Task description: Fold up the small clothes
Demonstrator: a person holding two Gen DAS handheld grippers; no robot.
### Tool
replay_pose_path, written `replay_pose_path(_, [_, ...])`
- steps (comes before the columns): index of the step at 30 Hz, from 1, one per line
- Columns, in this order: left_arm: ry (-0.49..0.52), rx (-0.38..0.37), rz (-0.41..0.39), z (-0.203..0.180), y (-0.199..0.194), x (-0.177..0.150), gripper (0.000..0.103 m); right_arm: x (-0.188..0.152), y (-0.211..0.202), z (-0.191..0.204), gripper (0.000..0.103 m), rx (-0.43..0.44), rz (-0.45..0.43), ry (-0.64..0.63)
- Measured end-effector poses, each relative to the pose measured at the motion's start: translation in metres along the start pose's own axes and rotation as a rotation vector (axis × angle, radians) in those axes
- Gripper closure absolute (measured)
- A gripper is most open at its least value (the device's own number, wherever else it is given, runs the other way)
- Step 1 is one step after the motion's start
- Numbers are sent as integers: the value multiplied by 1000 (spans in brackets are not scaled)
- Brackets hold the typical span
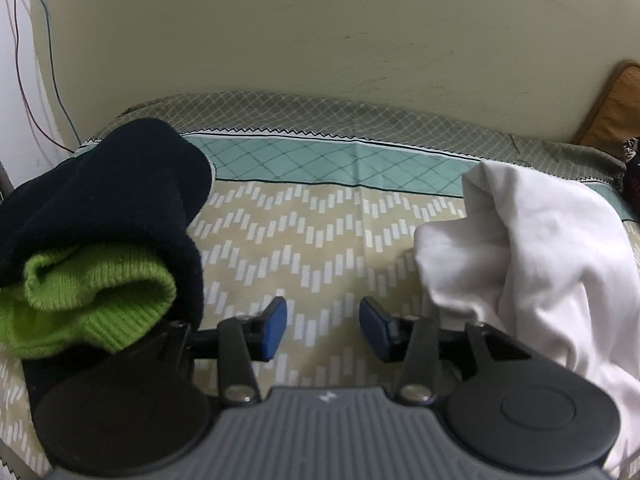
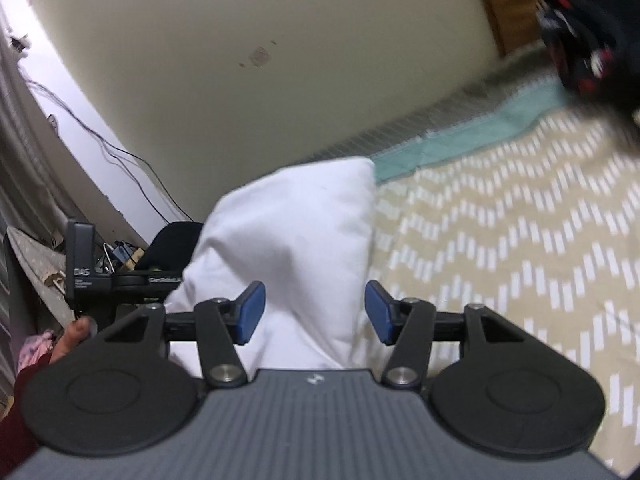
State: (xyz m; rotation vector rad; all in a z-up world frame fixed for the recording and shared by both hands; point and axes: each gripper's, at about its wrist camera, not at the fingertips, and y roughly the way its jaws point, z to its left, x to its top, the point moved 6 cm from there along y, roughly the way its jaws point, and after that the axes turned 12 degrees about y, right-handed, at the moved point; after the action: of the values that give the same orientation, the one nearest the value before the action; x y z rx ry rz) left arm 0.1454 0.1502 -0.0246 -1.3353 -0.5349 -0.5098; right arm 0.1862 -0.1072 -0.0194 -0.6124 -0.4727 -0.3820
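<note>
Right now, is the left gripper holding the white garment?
No, the left gripper is open over bare bedsheet, with the white garment off to its right.

The left gripper [image 1: 323, 329] hovers level, its blue-padded fingers [image 1: 274, 328] spread apart and holding nothing. The right gripper [image 2: 316, 312] also gapes wide, fingers [image 2: 251, 312] parted.

Bed [image 1: 320, 240]: knitwear [image 1: 100, 220], perhaps shirt [image 1: 540, 248].
</note>
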Motion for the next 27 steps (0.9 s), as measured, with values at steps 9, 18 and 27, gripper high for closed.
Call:
replay_pose_path(9, [12,12,-6,3,-6,-2,39,-2,5,-6,39,-4,26,45])
replay_pose_path(18, [106,71,-54,-4,-25,-1,19,-3,5,-6,36,5,26,42])
replay_pose_path(27, [136,58,-128,-15,-53,2,5,-3,5,-5,34,5,25,42])
